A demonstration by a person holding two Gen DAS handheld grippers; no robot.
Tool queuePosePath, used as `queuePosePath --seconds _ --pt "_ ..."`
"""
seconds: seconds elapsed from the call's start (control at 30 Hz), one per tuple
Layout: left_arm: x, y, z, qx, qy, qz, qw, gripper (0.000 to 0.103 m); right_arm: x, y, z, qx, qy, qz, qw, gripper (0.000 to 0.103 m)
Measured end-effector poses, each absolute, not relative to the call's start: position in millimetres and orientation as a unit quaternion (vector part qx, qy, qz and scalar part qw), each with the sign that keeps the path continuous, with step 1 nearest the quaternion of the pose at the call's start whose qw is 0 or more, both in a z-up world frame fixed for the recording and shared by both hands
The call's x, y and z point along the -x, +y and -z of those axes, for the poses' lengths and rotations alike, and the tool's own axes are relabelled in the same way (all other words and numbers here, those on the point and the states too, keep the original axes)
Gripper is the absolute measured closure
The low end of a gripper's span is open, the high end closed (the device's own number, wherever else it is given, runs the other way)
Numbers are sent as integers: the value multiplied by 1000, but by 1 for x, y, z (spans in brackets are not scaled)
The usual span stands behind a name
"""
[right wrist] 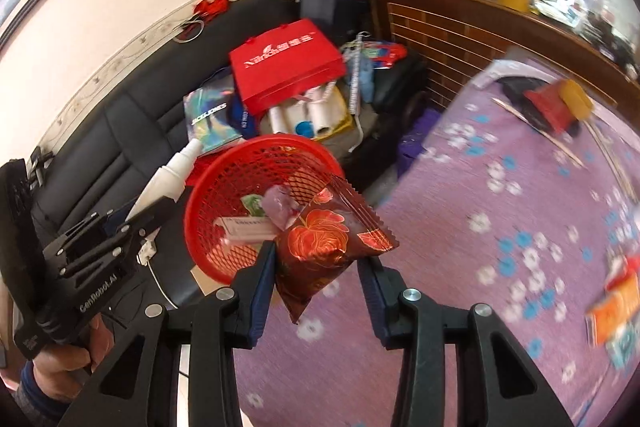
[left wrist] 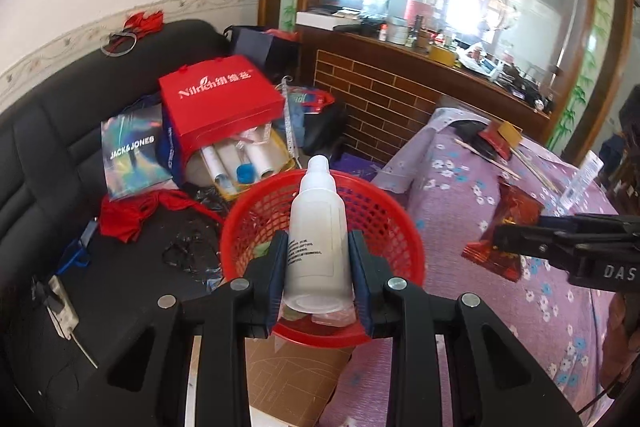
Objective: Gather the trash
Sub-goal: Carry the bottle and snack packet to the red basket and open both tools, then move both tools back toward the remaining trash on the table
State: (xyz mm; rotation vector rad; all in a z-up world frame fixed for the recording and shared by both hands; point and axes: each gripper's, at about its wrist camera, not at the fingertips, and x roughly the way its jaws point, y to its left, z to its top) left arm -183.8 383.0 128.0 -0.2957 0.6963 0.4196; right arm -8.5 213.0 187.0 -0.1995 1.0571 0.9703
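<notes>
My left gripper [left wrist: 318,267] is shut on a white plastic bottle [left wrist: 318,227] and holds it above the red mesh basket [left wrist: 384,223]. My right gripper [right wrist: 318,265] is shut on a dark red snack packet with a rose print [right wrist: 324,243], held at the basket's [right wrist: 224,187] near right rim. The packet also shows in the left wrist view [left wrist: 504,223]. The left gripper with the bottle [right wrist: 168,179] shows left of the basket in the right wrist view. The basket holds a small box [right wrist: 248,227] and wrappers.
The basket stands between a black sofa [left wrist: 44,155] and a table with purple flowered cloth [left wrist: 500,307]. The sofa holds a red paper bag [left wrist: 220,99], rolls and other bags. More wrappers, sticks [right wrist: 560,143] and packets [right wrist: 616,311] lie on the cloth. A brick-pattern counter [left wrist: 384,99] stands behind.
</notes>
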Motion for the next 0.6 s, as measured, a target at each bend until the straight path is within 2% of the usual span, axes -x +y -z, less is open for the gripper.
queuePosePath --seconds 0.27,0.3,0.33,0.37,0.53,0.6 --pt "167 409 -119 161 342 -207 903 74 -9 271 -170 124 487 -456 735 57" --pt "165 411 -118 166 344 -211 900 71 -13 278 -166 128 491 -456 731 51" --pt "164 414 -117 172 344 -213 898 58 -17 279 -165 127 491 -453 733 40" --pt "165 417 -118 180 342 -218 896 49 -21 278 -166 121 492 -449 736 37" --pt "167 410 -124 186 336 -205 900 47 -27 249 -177 89 490 -435 750 36" --pt "166 398 -125 182 340 -191 903 43 -26 228 -178 69 496 -427 753 34"
